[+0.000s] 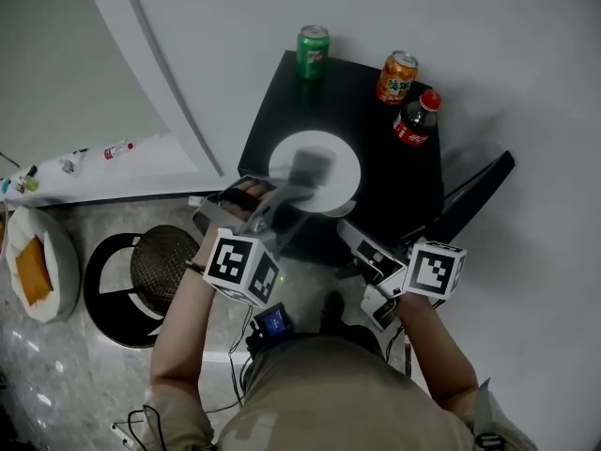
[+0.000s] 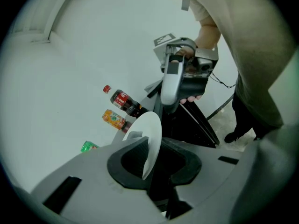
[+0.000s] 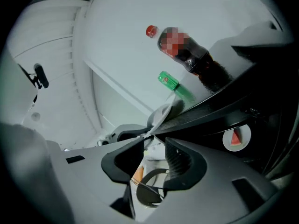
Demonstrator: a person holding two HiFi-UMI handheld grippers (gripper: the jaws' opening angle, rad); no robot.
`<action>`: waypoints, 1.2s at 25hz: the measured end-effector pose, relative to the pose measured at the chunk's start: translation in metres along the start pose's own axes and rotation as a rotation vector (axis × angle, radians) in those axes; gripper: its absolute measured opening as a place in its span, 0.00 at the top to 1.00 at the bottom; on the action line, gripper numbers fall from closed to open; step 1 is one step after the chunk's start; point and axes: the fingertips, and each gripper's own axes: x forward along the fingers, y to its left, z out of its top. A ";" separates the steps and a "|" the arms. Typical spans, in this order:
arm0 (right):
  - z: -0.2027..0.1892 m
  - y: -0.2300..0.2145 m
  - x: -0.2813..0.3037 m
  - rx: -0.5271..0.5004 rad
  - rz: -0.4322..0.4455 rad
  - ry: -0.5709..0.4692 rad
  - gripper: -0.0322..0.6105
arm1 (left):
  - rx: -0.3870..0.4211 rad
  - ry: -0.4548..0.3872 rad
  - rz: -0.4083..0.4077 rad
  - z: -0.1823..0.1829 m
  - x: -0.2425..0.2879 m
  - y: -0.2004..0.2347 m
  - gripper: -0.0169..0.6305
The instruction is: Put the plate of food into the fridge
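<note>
seen from above, a person stands at a black surface (image 1: 282, 111), probably the top of the small fridge (image 1: 376, 158). the left tool (image 2: 159, 160) is pinched on the rim of a round white plate (image 1: 346, 163) and holds it at the surface's near edge, towards the near left corner. whether the plate rests on the top or hangs just above it cannot be told. a blurred grey portion of food (image 1: 310, 165) sits in the plate's middle. the right tool (image 3: 154, 161) has its jaws spread with nothing between them, low beside the near right corner and close to a black door (image 1: 479, 191) that stands swung out. a green can (image 1: 313, 50) stands at the far left corner, an orange can (image 1: 397, 76) near the far right corner, and a cola bottle (image 1: 416, 118) just nearer along the right edge. the plate looks stiff, smooth, breakable and fairly light. pinched at one rim only, it will likely want to tip, so it should be kept level. the free tool could steady the opposite rim, since loose food may slide.
</note>
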 end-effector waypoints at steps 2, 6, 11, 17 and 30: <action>0.007 0.006 0.009 0.008 0.038 -0.002 0.75 | 0.002 -0.005 -0.001 0.002 -0.002 -0.002 0.87; 0.013 -0.006 0.017 0.088 0.016 -0.019 0.75 | 0.010 -0.013 -0.006 0.005 -0.004 -0.007 0.87; 0.013 -0.007 0.024 0.151 0.035 -0.011 0.75 | 0.024 -0.035 -0.010 0.011 -0.007 -0.009 0.88; 0.014 -0.003 0.028 0.204 0.083 -0.038 0.76 | 0.045 -0.039 -0.003 0.014 -0.007 -0.011 0.88; 0.004 -0.002 0.026 0.325 0.085 -0.039 0.81 | 0.066 -0.044 0.009 0.018 -0.014 -0.018 0.89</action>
